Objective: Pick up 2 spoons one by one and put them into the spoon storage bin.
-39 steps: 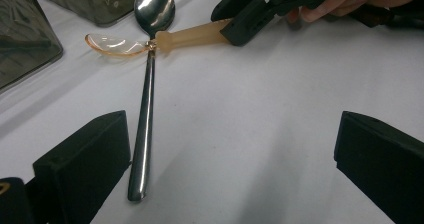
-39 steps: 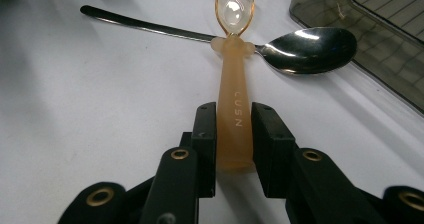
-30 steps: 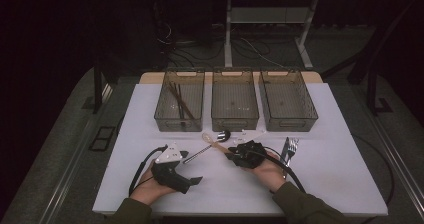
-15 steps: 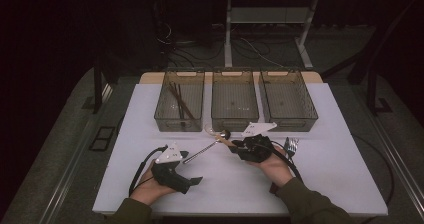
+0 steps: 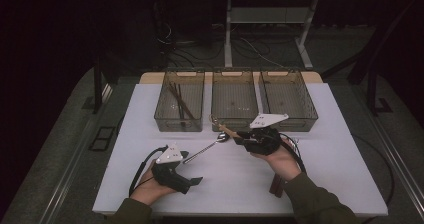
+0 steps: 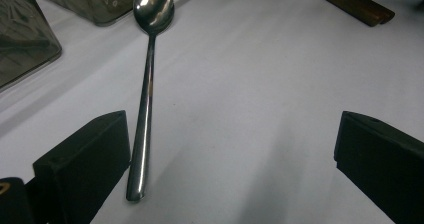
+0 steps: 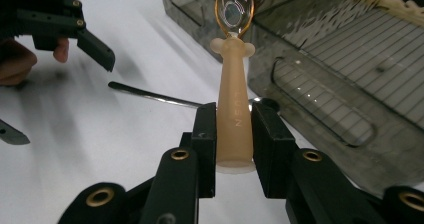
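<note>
At centre frame, a peach-handled spoon point(image 7: 233, 114) was gripped by the right tool point(image 7: 234, 134) near the middle basket point(image 5: 234, 115); the left tool point(image 6: 230, 159) stood open. Slippage was judged possible from the narrow hold.

A lab: white table point(image 5: 330, 174), three sorting bins point(image 5: 233, 100), cables on dark floor.

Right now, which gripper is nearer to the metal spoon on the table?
Left. The left gripper has the metal spoon between its open jaws; the right gripper is raised beyond the bowl end.
</note>
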Demonstrator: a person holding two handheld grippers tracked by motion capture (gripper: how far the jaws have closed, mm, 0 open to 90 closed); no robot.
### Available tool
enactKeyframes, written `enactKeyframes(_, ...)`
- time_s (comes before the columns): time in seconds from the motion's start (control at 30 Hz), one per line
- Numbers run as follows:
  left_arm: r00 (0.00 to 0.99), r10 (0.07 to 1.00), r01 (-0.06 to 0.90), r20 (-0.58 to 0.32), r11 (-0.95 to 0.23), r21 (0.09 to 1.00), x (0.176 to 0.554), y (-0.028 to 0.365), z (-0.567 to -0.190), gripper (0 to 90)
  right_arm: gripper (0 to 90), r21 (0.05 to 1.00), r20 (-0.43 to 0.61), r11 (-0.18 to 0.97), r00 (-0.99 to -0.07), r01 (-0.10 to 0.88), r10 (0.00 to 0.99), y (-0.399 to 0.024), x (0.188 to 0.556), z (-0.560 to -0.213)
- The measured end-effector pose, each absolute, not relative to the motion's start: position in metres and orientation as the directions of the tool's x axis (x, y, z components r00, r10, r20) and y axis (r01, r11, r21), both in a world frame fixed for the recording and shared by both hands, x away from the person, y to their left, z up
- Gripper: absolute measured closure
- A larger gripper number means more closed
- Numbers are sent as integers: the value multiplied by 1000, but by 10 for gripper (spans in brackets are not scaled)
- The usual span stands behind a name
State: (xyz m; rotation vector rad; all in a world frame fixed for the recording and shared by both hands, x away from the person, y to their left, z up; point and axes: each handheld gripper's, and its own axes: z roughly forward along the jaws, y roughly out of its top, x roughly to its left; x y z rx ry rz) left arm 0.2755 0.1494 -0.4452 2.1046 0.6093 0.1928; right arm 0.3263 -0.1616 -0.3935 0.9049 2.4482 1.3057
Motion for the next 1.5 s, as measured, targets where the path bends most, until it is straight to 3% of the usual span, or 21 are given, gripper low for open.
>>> enactKeyframes(0.93, 867, 490, 354, -93, -473, 807, 276, 148, -446, 7, 729, 817, 106, 328, -682, 475, 724, -205, 354, -382)
enactKeyframes(1.5, 860, 498, 365, -110, -451, 814, 274, 146, -447, 6, 727, 797, 96, 318, -627, 514, 773, -197, 405, -378)
